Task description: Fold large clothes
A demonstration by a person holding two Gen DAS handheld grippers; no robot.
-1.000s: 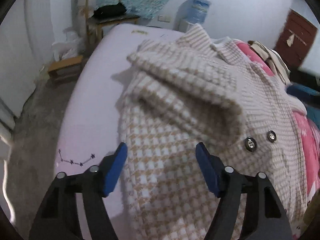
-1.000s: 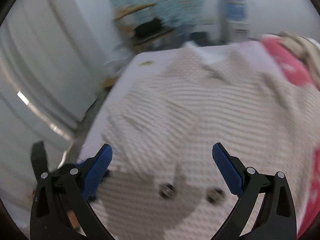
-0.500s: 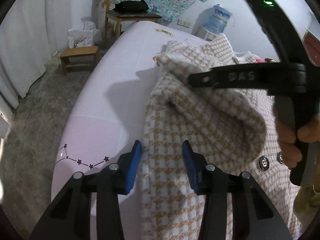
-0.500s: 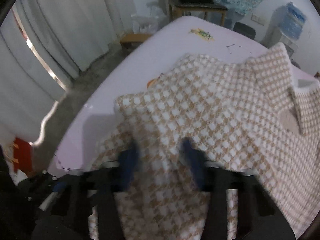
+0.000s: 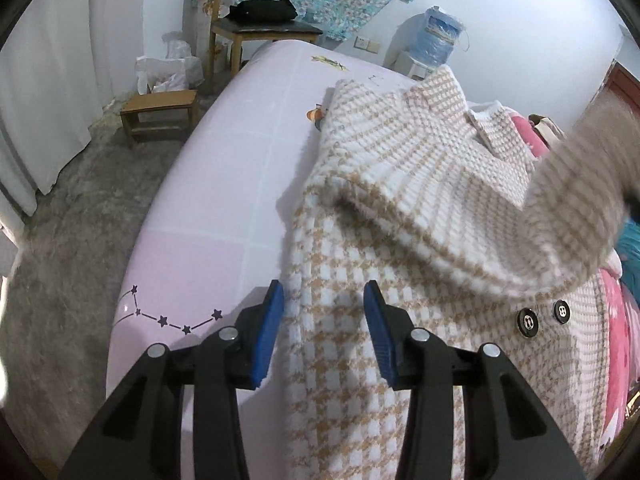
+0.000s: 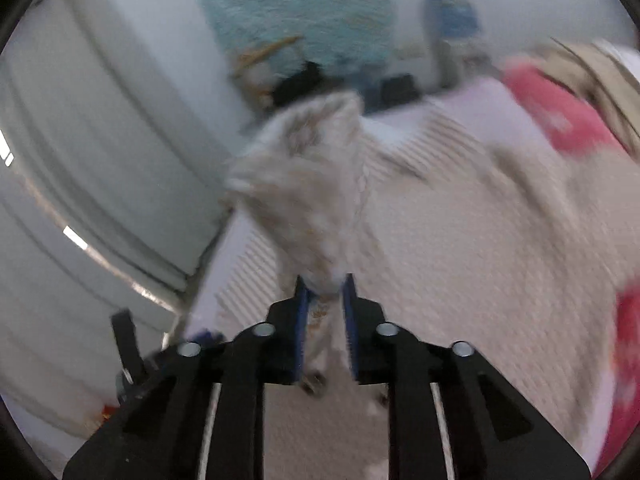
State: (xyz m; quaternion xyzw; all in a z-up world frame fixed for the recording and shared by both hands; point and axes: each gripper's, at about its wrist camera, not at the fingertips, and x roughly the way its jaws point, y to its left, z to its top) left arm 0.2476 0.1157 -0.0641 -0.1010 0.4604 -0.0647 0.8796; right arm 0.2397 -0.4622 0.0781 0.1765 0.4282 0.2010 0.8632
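A large beige-and-white houndstooth coat point(image 5: 400, 184) with black buttons point(image 5: 528, 322) lies on a lilac bed point(image 5: 248, 152). My left gripper point(image 5: 323, 320) hovers over the coat's left edge, its blue pads apart with the fabric edge between them, not pinched. In the blurred right wrist view my right gripper point(image 6: 325, 320) is shut on a fold of the coat point(image 6: 312, 184), which rises lifted above the jaws. That lifted sleeve also shows at the right of the left wrist view point(image 5: 576, 184).
A wooden chair point(image 5: 256, 28) with a black bag and a low stool point(image 5: 160, 112) stand beyond the bed's left side. A water bottle point(image 5: 438, 36) is at the back wall. Pink bedding point(image 5: 616, 340) lies right of the coat. White curtains point(image 6: 80, 160) hang left.
My right gripper has closed on a fold of the coat and lifted it up and to the right. My left gripper stayed partly closed over the coat's left edge.
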